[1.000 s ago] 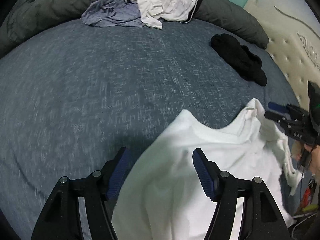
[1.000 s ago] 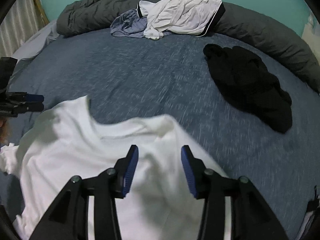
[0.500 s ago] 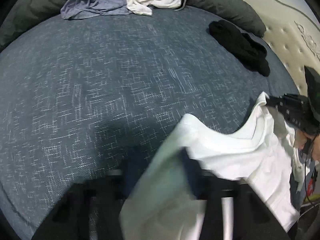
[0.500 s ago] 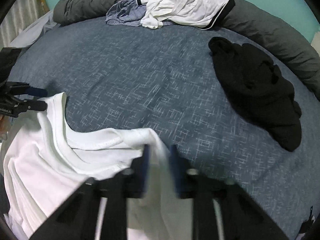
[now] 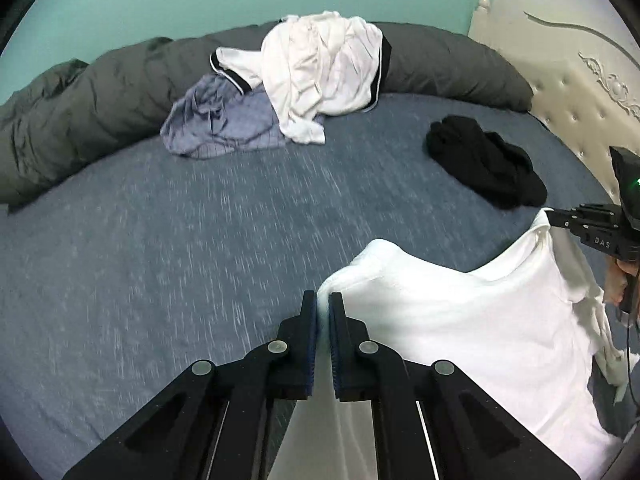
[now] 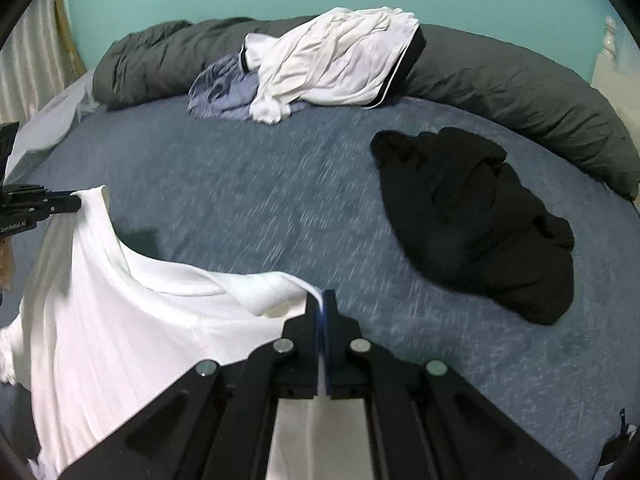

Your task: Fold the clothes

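Pinching the white T-shirt [image 5: 460,320], each hand-held gripper, left [image 5: 323,300] still closing, right [image 6: 321,300] clamped.

Black grippers [image 5: 323,312], blue pads, seemingly silver screws.

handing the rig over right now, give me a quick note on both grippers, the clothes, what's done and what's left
Left gripper: jaws closing on one shoulder of the white t-shirt.
Right gripper: shut on the other shoulder.
The shirt hangs between them at the near edge of the bed.
Done: shirt gripped, nothing folded.
Left: black garment, plus the white and blue-grey pieces against the grey duvet.
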`<state>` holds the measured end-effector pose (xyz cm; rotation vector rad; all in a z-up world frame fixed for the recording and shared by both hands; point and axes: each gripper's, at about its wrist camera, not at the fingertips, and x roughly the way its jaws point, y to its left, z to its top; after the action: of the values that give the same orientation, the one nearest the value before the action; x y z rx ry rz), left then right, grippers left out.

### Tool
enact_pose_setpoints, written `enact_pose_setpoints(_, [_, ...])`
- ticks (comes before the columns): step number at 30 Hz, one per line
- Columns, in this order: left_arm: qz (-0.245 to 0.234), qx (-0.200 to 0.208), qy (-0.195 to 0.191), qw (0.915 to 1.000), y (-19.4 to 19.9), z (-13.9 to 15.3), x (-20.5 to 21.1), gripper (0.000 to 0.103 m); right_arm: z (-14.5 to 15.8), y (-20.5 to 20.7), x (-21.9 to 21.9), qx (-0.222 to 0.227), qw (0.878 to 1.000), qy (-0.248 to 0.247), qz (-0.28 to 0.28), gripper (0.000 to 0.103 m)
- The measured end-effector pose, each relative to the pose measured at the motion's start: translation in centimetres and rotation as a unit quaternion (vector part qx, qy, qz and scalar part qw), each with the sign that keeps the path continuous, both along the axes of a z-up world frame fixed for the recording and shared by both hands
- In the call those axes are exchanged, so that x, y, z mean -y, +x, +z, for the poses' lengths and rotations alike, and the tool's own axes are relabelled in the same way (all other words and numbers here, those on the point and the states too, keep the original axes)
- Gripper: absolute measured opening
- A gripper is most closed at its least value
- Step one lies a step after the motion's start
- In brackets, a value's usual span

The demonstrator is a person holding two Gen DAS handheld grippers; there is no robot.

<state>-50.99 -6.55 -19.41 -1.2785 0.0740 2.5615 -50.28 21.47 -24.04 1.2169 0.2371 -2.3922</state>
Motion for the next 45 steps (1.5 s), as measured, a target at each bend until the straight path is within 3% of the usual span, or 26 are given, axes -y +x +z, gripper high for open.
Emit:
enact_pose_setpoints(4, [-0.003,0.012,-0.01,0.9999,-0.8,-1.0,-0.7,0.006,-0.4,-2.6,-2.0,0.073,0.994,-0.078,-0.021,0.001])
enact_pose_setpoints(7, [-0.01,0.022,-0.012,0.9996,-0.8,-2.4,-1.0,0.006,-1.4,-3.4,-2.3,0.084,0.994,-0.065,-0.027,0.006])
enact_pose_setpoints(13, [-0.014,0.036,-0.015,0.9991,-0.8,-4.9,-1.3,0.006,-0.9,-1.6,-0.1,-0.011,1.0,-0.001,0.0,0.012])
enact_pose_setpoints(15, [-0.016,0.035,-0.016,0.9991,-0.7,-5.1,-1.2,0.006,-1.3,-1.0,0.9,-0.002,0.999,-0.02,0.039,0.012])
enact_pose_setpoints(17, [-0.016,0.033,-0.016,0.9992,-0.5,-5.2,-1.1,0.006,-2.7,-0.6,2.3,0.024,0.997,0.003,0.068,0.012])
enact_pose_setpoints(20, [-0.017,0.033,-0.015,0.9992,-0.4,-5.2,-0.9,0.006,-4.9,-0.1,3.8,0.052,0.995,0.034,0.084,0.015])
enact_pose_setpoints(22, [-0.02,0.032,-0.018,0.9991,-0.2,-5.2,-1.0,0.006,-5.4,0.1,4.2,0.057,0.995,0.022,0.085,0.016])
enact_pose_setpoints(26, [-0.022,0.032,-0.017,0.9991,0.0,-5.0,-0.9,0.006,-5.1,0.6,3.9,0.057,0.995,-0.01,0.084,0.018])
enact_pose_setpoints(28, [-0.023,0.032,-0.018,0.999,0.0,-5.0,-0.9,0.006,-4.7,1.0,3.8,0.054,0.994,-0.025,0.091,0.033])
enact_pose_setpoints(29, [-0.023,0.033,-0.017,0.9991,0.0,-4.9,-0.9,0.006,-4.6,1.3,3.9,0.056,0.993,-0.023,0.101,0.035])
enact_pose_setpoints(34, [-0.023,0.034,-0.015,0.999,0.2,-4.7,-0.9,0.006,-5.6,2.1,5.1,0.063,0.99,0.018,0.122,0.035])
enact_pose_setpoints(39, [-0.026,0.033,-0.014,0.999,0.5,-4.5,-0.7,0.006,-4.6,2.2,4.2,0.056,0.991,-0.034,0.112,0.035])
enact_pose_setpoints(42, [-0.026,0.032,-0.014,0.999,0.6,-4.5,-0.7,0.006,-5.0,2.6,4.6,0.067,0.99,-0.026,0.121,0.044])
enact_pose_setpoints(45, [-0.024,0.029,-0.013,0.9992,0.8,-4.3,-0.6,0.006,-5.4,3.0,5.3,0.054,0.99,-0.006,0.129,0.043])
